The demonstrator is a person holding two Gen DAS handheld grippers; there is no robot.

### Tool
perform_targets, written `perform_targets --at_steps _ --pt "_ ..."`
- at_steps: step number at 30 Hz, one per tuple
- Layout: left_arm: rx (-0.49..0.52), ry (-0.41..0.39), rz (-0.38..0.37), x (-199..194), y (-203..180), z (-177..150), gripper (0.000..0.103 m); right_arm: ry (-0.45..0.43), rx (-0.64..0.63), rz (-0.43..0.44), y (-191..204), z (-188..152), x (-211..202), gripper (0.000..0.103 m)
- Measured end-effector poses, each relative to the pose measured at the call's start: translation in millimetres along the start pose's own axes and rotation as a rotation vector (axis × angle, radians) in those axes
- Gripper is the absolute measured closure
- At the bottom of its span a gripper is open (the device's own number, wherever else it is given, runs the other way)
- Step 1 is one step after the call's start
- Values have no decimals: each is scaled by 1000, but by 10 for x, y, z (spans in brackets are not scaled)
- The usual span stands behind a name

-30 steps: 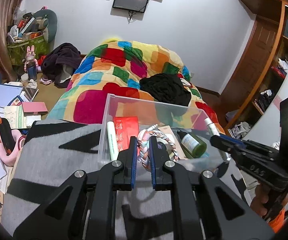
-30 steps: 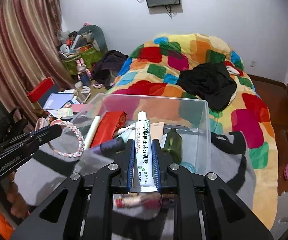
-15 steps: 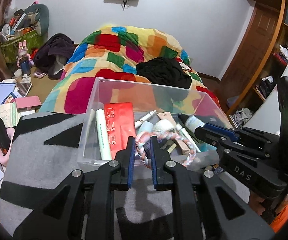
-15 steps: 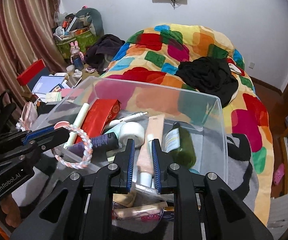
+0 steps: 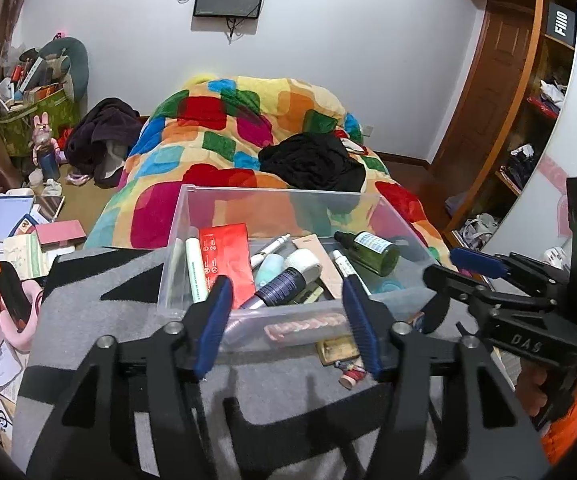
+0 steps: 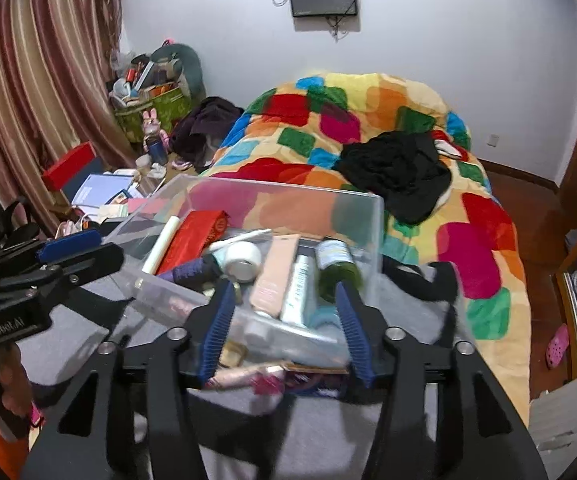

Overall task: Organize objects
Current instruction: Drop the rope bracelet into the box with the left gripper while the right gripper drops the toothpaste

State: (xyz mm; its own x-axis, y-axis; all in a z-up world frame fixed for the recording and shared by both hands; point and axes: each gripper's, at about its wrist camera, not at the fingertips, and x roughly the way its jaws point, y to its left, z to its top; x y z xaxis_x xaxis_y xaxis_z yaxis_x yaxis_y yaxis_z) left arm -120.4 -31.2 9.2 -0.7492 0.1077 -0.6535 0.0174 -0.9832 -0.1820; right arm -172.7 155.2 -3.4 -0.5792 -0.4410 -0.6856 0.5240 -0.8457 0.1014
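A clear plastic bin [image 5: 192, 216] [image 6: 376, 216] stands on a grey and black blanket. It holds a red packet [image 5: 226, 260], a green bottle [image 5: 372, 249] [image 6: 334, 266], several tubes and a white jar [image 6: 242, 260]. A pink braided rope ring [image 5: 304, 325] lies inside against the near wall. A white tube [image 6: 298, 288] lies in the bin beside the green bottle. My left gripper [image 5: 286, 322] is open and empty just before the bin. My right gripper [image 6: 282, 326] is open and empty over the bin's near side.
A small tube and flat items [image 5: 346, 366] [image 6: 248, 376] lie on the blanket [image 5: 100, 320] in front of the bin. A bed with a colourful quilt [image 5: 248, 136] is behind. Books and clutter [image 5: 4, 232] cover the floor at left. Wooden shelves [image 5: 528, 120] stand at right.
My left gripper opened and let the braided rope ring fall into the bin. My right gripper opened and let the white tube drop into the bin. Both pulled back slightly.
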Motion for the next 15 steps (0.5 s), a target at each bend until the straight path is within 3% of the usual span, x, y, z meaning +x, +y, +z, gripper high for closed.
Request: perform_targets --at_steps 5,11,15 --pt "28 35 -7 16 -74 -144 39 24 26 -38 -230 -161 -51 52" --pt "77 153 -17 294 -192 -409 39 104 29 -42 -346 -428 94 42" --pt "119 219 -40 480 -333 -539 39 152 -19 -39 -288 -531 248 42"
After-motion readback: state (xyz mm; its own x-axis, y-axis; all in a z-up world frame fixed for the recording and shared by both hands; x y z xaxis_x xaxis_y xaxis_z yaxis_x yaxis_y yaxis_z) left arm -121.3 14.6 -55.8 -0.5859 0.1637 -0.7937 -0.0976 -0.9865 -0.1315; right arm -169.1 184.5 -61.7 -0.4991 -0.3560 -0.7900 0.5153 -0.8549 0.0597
